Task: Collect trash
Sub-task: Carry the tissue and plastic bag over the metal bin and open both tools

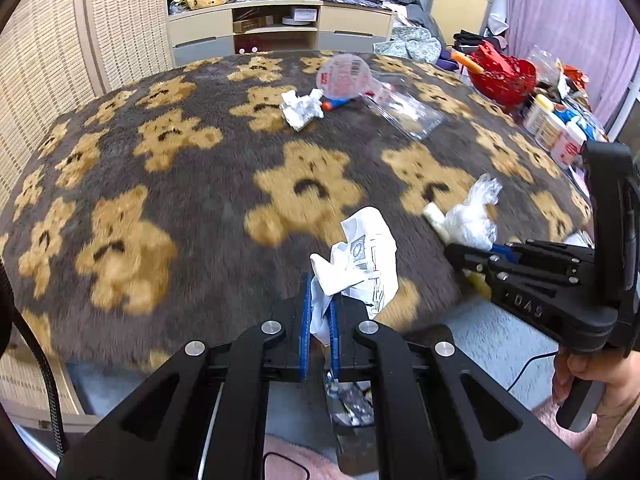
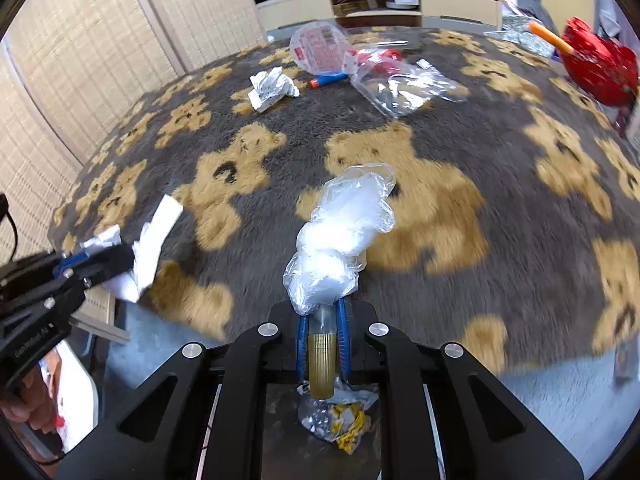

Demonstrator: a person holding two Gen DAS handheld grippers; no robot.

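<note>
A bear-patterned blanket (image 1: 168, 168) covers the bed, TV shelves behind. Left gripper (image 1: 320, 316): jaws pinched tight on a crumpled printed paper (image 1: 364, 260), low centre of the left view. Right gripper (image 2: 324, 332): jaws clamped on a clear plastic wrap with a ribbed yellowish tube (image 2: 340, 240), its long axis running along the fingers. Both loads hang right at the blanket's near edge, and directly below the jaws, bottom centre, sits a dark bin with wrappers (image 2: 340, 424). Remaining litter, a paper wad (image 1: 300, 110) and clear bag (image 1: 404, 108), lies upper centre, well apart.
</note>
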